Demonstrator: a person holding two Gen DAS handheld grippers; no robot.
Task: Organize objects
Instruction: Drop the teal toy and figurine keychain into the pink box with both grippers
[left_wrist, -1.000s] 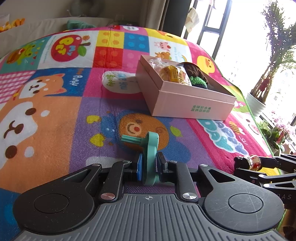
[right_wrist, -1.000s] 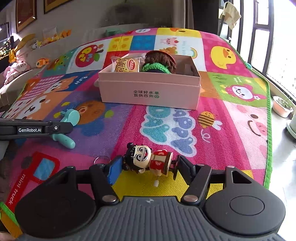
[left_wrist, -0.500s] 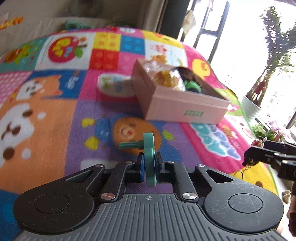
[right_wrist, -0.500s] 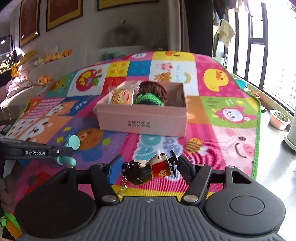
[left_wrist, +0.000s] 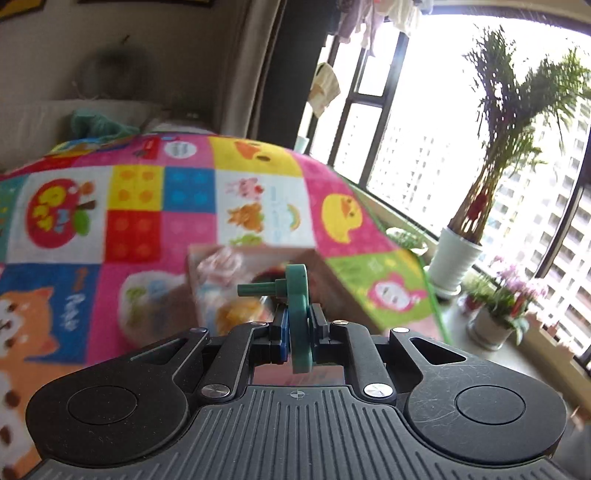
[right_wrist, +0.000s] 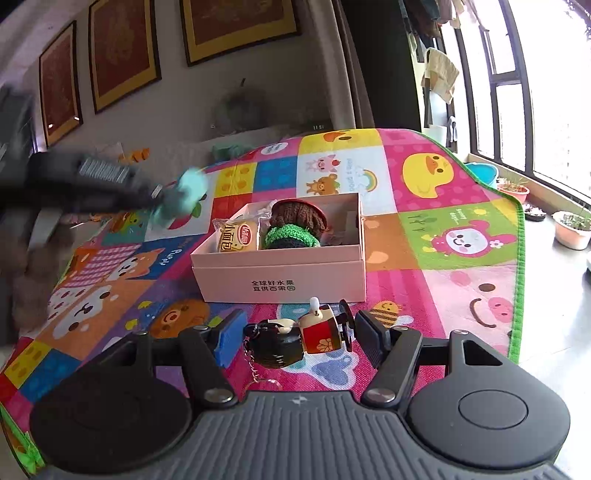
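My left gripper (left_wrist: 298, 326) is shut on a teal toy (left_wrist: 295, 291), a disc with a peg pointing left, held in the air. Just beyond and below it, the pink box (left_wrist: 332, 280) shows only as a blur. In the right wrist view the open pink box (right_wrist: 280, 275) sits on the play mat (right_wrist: 443, 280). It holds a bread packet (right_wrist: 240, 236) and a brown-and-green knitted thing (right_wrist: 295, 225). My right gripper (right_wrist: 299, 334) is shut on a small wind-up doll (right_wrist: 319, 332) with a key chain, held in front of the box. The left gripper (right_wrist: 162, 197) with the teal toy (right_wrist: 188, 186) blurs past at upper left.
Potted plants (left_wrist: 458, 254) stand on the floor along the window on the right, past the mat's green edge (right_wrist: 517, 295). A sofa with soft toys (right_wrist: 136, 155) runs behind the mat. Framed pictures hang on the wall.
The left gripper has risen off the mat with the teal toy and swung toward the box. The right gripper has lifted the doll, which has rolled face down between its fingers.
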